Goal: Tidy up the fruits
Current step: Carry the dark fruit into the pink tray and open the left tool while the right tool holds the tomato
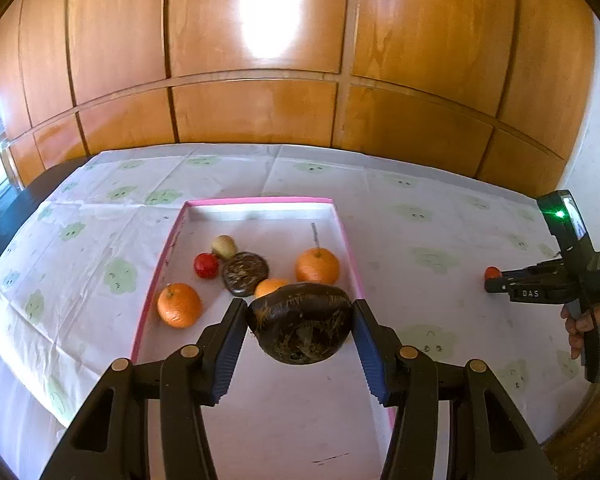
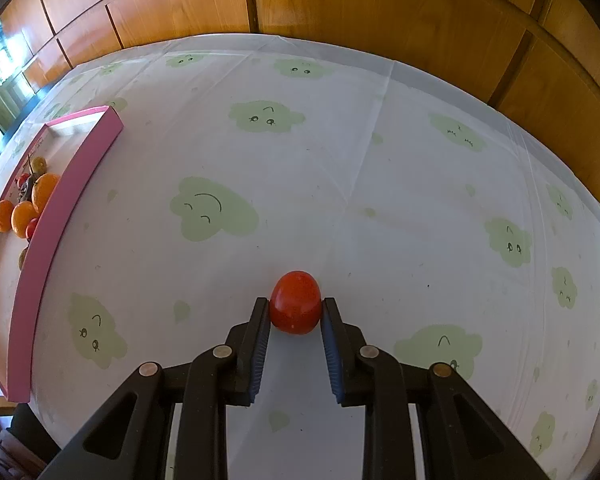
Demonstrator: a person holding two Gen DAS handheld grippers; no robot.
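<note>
Left wrist view first: my left gripper (image 1: 300, 320) has its jaws closed across the widest part of a dark brown, rough-skinned rounded fruit (image 1: 300, 322), held above the near half of the shallow pink-rimmed white tray (image 1: 152, 280). Beyond it in the tray lie a large orange with a stalk (image 1: 179, 305), a small red fruit (image 1: 206, 265), a pale green-brown fruit (image 1: 224, 246), a flat dark brown fibrous fruit (image 1: 245, 273) and another orange (image 1: 317, 266). I judge the held fruit fairly heavy and firm, its fibrous skin giving the ribbed blue pads good bite; a hold across the middle suits it.

Moving right, on the cloud-printed white cloth over the counter (image 2: 340, 160), well apart from the tray, my right gripper (image 2: 295, 316) has its jaws narrowed against both flanks of a small smooth red egg-shaped fruit (image 2: 295, 303). It looks light, glossy and slippery, perhaps soft-skinned, so I would squeeze gently at its broadest girth. Whether it rests on the cloth I cannot tell.
</note>
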